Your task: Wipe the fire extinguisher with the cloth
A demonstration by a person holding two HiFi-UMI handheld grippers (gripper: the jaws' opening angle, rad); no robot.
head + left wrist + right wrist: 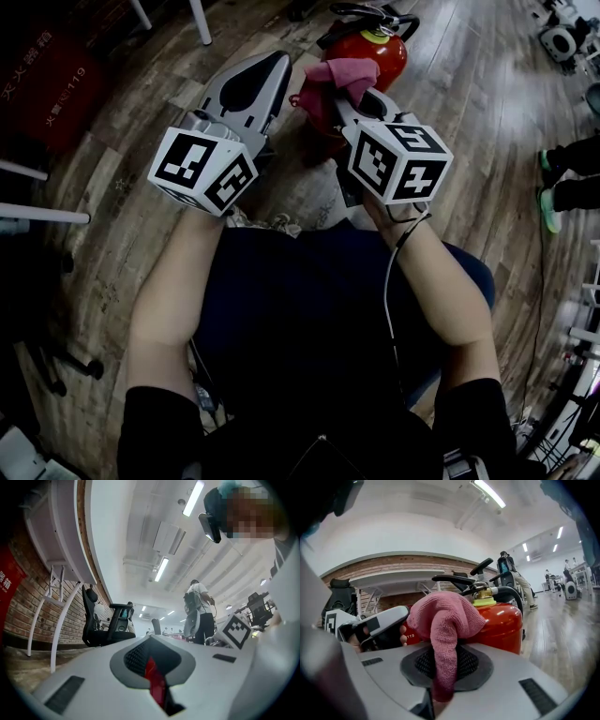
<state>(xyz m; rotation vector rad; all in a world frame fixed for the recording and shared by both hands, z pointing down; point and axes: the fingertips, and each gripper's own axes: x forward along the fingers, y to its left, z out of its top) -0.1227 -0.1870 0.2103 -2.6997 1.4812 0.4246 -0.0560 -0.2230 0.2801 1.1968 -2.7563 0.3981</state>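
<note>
While the person's forearms reach forward over a dark lap, each hand holds a gripper out above the wooden floor [469, 103]. Nearest are the two marker cubes, one on the left gripper [272, 64] and one on the right gripper [352, 94].

The right gripper's jaws are clamped on a pink cloth [342, 73]. In the right gripper view a strip of the cloth [440, 620] runs down into the slot between the jaws of that gripper [440, 693]. The rest is bunched up above them, against the upper part of the fire extinguisher [499, 625].

The left gripper's jaws are together. In the left gripper view only a narrow slit shows between the jaws of that gripper [154, 677], with a thin red strip in it that I cannot identify. From the head view its tip lies just left of the cloth. From the right gripper view it sits just beside the extinguisher's left side, and whether it touches I cannot tell.

The red fire extinguisher [386, 54] stands on the floor just beyond both grippers, with its black handle and hose at the top.

Farther off are a brick wall [403, 564], a black office chair [101, 620] and a standing person [199, 606] under ceiling lights.
</note>
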